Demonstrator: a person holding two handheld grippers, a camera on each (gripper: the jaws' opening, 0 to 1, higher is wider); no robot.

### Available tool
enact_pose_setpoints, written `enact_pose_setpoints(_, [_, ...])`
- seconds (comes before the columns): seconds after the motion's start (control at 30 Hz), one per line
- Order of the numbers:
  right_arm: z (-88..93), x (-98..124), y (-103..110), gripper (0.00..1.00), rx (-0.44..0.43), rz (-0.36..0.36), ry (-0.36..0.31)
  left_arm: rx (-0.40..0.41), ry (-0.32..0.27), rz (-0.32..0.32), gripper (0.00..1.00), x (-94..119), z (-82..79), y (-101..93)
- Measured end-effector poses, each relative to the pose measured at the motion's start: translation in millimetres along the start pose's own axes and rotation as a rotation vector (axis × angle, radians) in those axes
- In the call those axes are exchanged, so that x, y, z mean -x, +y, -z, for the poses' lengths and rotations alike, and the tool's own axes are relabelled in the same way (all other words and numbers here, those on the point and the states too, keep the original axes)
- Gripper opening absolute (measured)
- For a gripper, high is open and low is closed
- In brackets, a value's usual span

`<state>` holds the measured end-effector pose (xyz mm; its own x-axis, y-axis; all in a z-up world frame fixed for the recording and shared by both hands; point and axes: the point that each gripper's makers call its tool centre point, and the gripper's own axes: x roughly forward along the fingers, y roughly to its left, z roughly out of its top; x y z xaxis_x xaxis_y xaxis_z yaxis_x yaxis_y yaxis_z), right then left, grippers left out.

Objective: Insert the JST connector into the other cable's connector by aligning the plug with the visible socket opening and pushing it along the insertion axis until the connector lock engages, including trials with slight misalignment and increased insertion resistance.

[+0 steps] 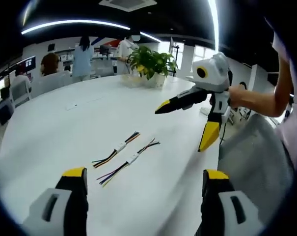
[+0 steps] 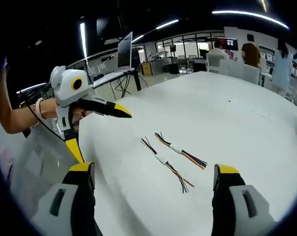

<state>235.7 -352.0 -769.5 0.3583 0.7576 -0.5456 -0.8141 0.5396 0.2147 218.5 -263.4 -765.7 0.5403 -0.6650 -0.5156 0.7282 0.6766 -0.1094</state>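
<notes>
Two wired connector cables [image 1: 126, 158] lying side by side on the white worktop [image 1: 65, 142], untouched. Left gripper [image 1: 144, 177] spread wide at 6 o'clock, empty. Right gripper [image 1: 181, 125] at 2 o'clock, fingers [image 1: 209, 135] parted.

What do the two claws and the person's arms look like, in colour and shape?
Each claw, left claw and right claw, has two black tapered jaws with yellow tips, fixed to a light grey rounded body that bears a yellow ring around a dark centre. The jaw bases are grey with a dark slot. The forearms are bare; the person wears a light garment.
</notes>
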Motion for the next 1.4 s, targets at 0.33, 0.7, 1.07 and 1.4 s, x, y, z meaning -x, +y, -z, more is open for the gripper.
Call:
enact_pose_setpoints(0.33, [-1.9, 24, 7, 1.00, -0.026, 0.048, -0.023, -0.002, 0.029, -0.011, 0.98, 13, -1.3, -9.1])
enact_pose_setpoints(0.7, [-9.5, 47, 10, 1.00, 0.008, 0.111, -0.045, -0.045, 0.033, -0.099, 0.93, 38, -9.0, -20.0])
enact_pose_setpoints(1.07, [-2.1, 66, 12, 1.00, -0.031, 0.154, -0.043, 0.019, 0.027, -0.123, 0.96, 53, -10.2, -20.1])
enact_pose_setpoints(1.4, [10.2, 70, 22, 0.99, -0.071, 0.168, -0.015, 0.080, 0.047, -0.102, 0.95, 51, 5.6, -34.2])
